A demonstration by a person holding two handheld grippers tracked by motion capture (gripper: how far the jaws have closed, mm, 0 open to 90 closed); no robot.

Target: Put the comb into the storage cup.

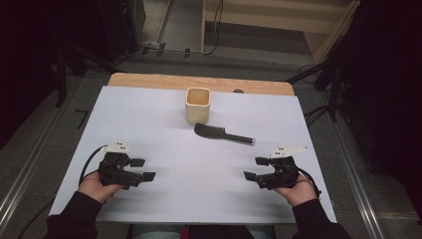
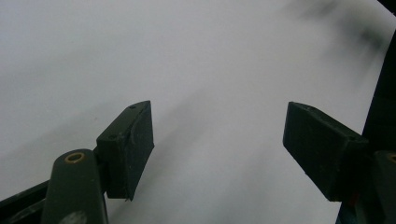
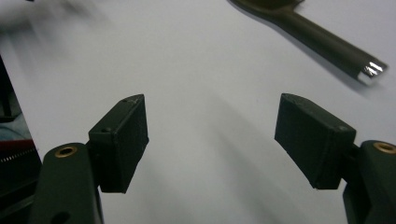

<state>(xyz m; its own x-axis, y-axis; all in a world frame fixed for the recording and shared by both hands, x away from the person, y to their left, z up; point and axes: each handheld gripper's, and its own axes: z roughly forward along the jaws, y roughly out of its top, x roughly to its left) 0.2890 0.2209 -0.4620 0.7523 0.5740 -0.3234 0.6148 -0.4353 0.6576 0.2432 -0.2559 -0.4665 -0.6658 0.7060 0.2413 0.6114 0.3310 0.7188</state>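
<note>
Basically nothing's started: comb [image 1: 223, 133] lies untouched at 5 o'clock of the cup [image 1: 198, 105]. Both tongs, left [image 1: 144, 169] and right [image 1: 255, 168], gape empty over the desk [image 1: 149, 114].

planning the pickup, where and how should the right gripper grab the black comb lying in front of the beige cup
Grip the black comb by its slim round handle, near the silver tip. It lies flat with that end pointing toward the right gripper, so come from above with the open jaws across the handle.

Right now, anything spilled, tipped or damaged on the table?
Nothing stands out. The cup stands upright, the black comb lies flat just in front of it, and both grippers, left and right, are open, holding nothing.
</note>
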